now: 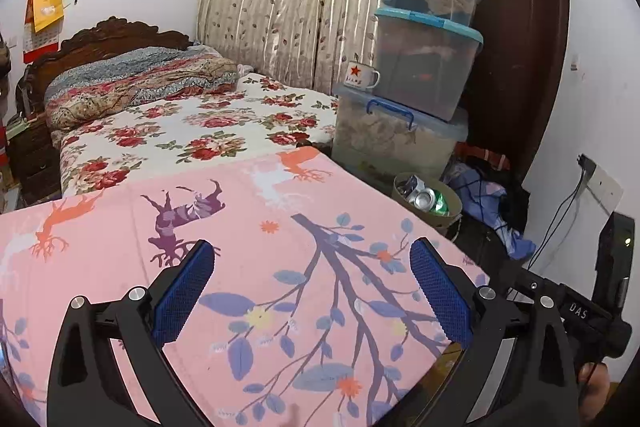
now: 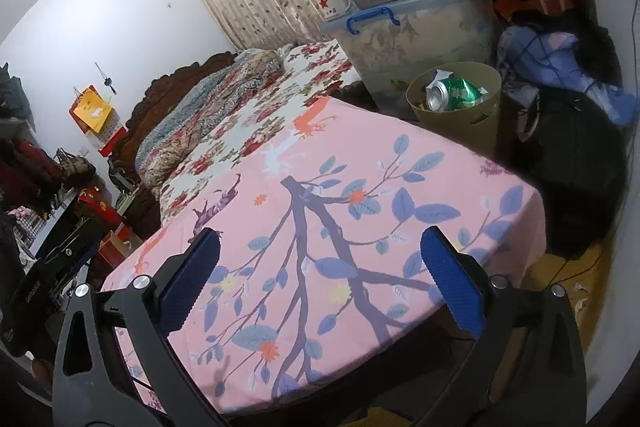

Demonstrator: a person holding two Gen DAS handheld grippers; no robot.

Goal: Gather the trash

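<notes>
A tan waste bin [image 1: 444, 217] stands beyond the far right corner of the pink-clothed table [image 1: 280, 227]; it also shows in the right wrist view [image 2: 460, 119]. Inside lie crushed cans, a green one [image 2: 460, 93] on top, also seen in the left wrist view [image 1: 434, 203]. My left gripper [image 1: 312, 267] is open and empty over the pink cloth. My right gripper [image 2: 320, 259] is open and empty over the same cloth [image 2: 340, 207]. No trash shows on the cloth.
Stacked plastic storage boxes [image 1: 424, 67] stand behind the bin, with an enamel mug [image 1: 362, 75] on the lowest lid. A floral bed [image 1: 180, 123] lies beyond the table. Clothes and a dark bag [image 2: 568, 131] lie right of the bin. Cables hang by the wall [image 1: 560, 211].
</notes>
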